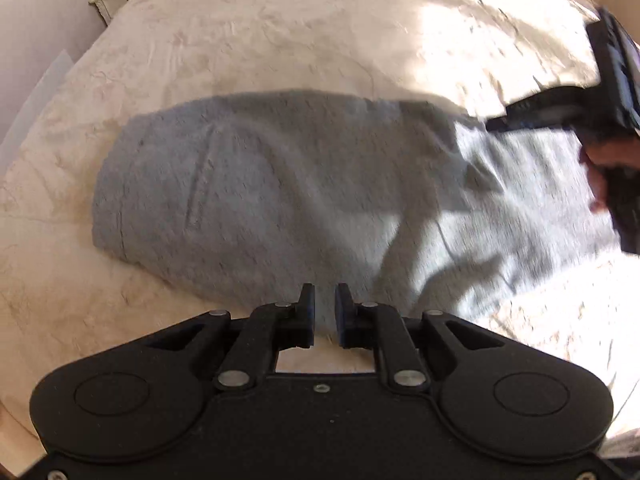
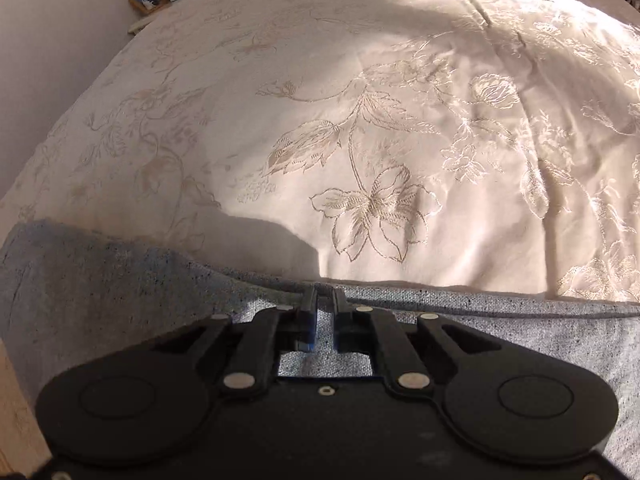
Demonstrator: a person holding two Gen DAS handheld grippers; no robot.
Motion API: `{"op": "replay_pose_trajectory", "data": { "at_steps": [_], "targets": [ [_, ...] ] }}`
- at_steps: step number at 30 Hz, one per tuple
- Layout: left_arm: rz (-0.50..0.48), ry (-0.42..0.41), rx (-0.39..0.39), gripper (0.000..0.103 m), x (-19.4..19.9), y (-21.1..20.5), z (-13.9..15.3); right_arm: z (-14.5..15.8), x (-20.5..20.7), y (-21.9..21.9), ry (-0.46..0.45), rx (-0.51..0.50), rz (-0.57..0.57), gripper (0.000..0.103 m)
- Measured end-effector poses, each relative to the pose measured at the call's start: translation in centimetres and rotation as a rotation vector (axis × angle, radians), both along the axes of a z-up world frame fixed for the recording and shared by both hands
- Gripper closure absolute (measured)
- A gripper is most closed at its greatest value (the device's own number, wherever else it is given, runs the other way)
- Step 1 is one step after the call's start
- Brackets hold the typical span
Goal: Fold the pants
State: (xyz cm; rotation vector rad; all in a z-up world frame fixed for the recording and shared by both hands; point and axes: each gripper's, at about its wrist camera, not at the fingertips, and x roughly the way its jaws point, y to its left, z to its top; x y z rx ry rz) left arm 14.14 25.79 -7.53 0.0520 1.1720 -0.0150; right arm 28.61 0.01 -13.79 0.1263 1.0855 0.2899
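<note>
Item: grey pants, lying lengthwise across the cream bedspread, partly doubled over.

Handling, as we judge it: soft, limp fleece-like knit, light, not slippery (it will sag and bunch, so take it at edges or corners, never mid-panel).

Left gripper: jaws a narrow gap apart, nothing between them, poised over the near hem.

Right gripper: jaws pinching the far edge of the pants.
</note>
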Motion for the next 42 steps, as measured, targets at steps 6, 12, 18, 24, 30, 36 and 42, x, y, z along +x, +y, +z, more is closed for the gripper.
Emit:
{"op": "replay_pose_trajectory", "data": {
  "at_steps": [6, 12, 18, 24, 30, 36, 42],
  "targets": [
    [0.031, 0.007, 0.110, 0.082, 7.1, 3.4, -3.8, 0.0, -4.2, -1.4, 0.064, -0.005, 0.012, 0.087],
    [0.049, 0.111, 0.205, 0.077, 8.5, 8.5, -7.9, -1.8, -5.8, -5.5, 0.104, -0.110, -0.158, 0.099],
    [0.018, 0.097, 0.268, 0.082, 7.9, 6.8, -6.3, 0.7, -7.4, -6.6, 0.082, -0.056, -0.215, 0.088],
    [-0.011, -0.002, 0.122, 0.081, 4.4, 2.7, -3.0, 2.6, -12.1, -0.4, 0.057, 0.061, -0.032, 0.087],
    [-0.161, 0.019, -0.084, 0.081, 2.3, -2.0, -4.1, 0.6, -15.7, 4.0, 0.188, 0.051, 0.107, 0.085],
    [-0.330, 0.208, -0.060, 0.082, -0.8, -5.4, -7.9, 3.2, -12.2, 1.9, 0.080, 0.076, -0.010, 0.084],
    [-0.284, 0.096, -0.063, 0.082, 1.0, -5.7, -2.9, 4.6, -8.5, -2.9, -0.001, 0.036, -0.196, 0.084]
  ]
}}
